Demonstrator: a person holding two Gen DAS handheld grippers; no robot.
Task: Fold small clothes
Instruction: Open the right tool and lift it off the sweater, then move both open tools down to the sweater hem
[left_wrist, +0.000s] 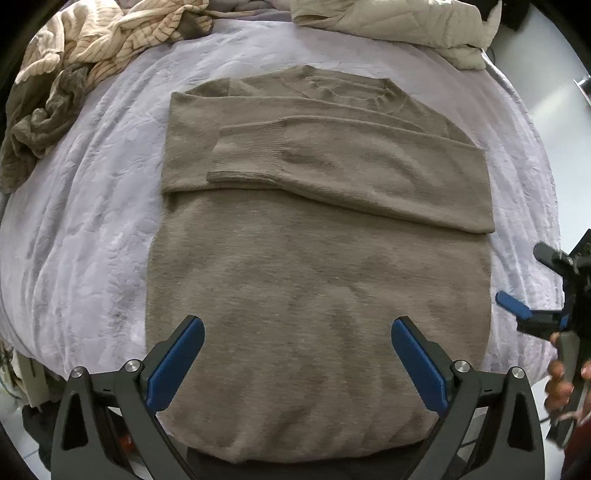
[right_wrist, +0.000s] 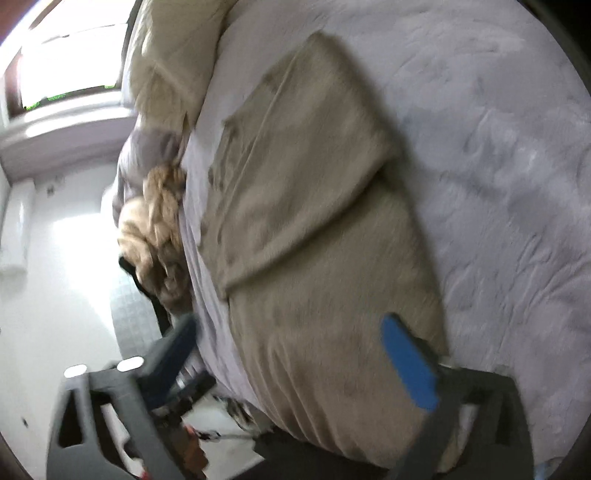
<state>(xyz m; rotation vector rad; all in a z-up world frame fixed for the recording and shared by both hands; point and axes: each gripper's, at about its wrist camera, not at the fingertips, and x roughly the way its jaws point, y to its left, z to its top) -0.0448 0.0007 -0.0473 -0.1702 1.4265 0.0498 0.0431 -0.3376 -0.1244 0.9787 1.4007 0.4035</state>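
A taupe knit sweater lies flat on the lilac bedspread, neck at the far end, both sleeves folded across the chest. My left gripper hovers open over the hem at the near edge, nothing between its blue pads. My right gripper shows at the right edge, held by a hand, open, just off the sweater's right side. The right wrist view is blurred and tilted. There the right gripper stands open over the sweater near its hem corner, holding nothing.
A heap of striped beige clothes lies at the bed's far left, and a cream quilted jacket at the far right. White floor runs beside the bed. A bright window lies beyond the bed's edge.
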